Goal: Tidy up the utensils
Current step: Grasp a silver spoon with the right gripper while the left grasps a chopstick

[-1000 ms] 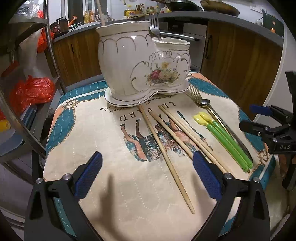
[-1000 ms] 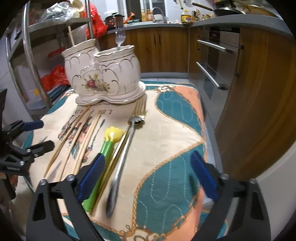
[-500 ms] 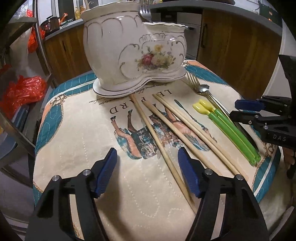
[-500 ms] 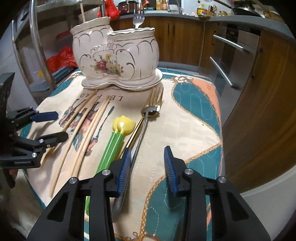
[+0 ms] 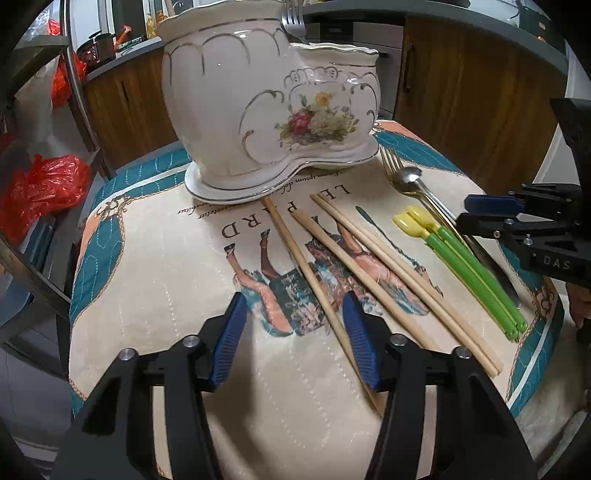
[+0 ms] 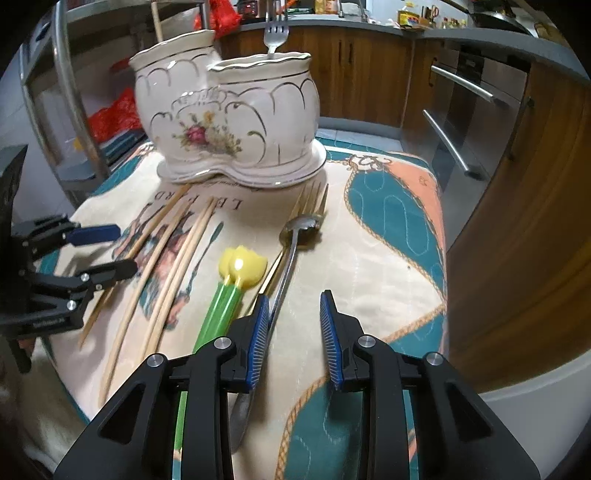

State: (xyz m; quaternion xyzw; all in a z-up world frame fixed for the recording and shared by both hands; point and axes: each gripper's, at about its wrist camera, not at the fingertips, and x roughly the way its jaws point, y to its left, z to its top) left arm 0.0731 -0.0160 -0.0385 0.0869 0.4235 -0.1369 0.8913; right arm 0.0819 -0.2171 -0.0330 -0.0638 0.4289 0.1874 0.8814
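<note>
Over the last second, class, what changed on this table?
Both grippers' jaws narrowed and are closing: the left gripper around the nearest chopstick, the right gripper beside the spoon, neither gripping yet. The utensils and ceramic holder stayed put.

Ahead and below lies a quilted tablecloth (image 5: pixel 155 258) in cream, teal and peach, printed with the word "LEOPARD" and a figure scene, edged with a rope pattern (image 6: pixel 369 162). Beyond it runs a row of wooden kitchen cabinets (image 6: pixel 362 74) under a grey countertop (image 6: pixel 461 37). To the right stands a steel oven front with bar handles (image 6: pixel 461 88). Bottles and jars (image 6: pixel 417 16) crowd the far countertop, with a dark pan (image 6: pixel 491 16) beside them. To the left rises a metal rack with a curved steel tube (image 6: pixel 68 96); red plastic bags (image 5: pixel 40 184) sit on its shelves. A small dark cooker (image 5: pixel 98 44) rests on the counter far left.
</note>
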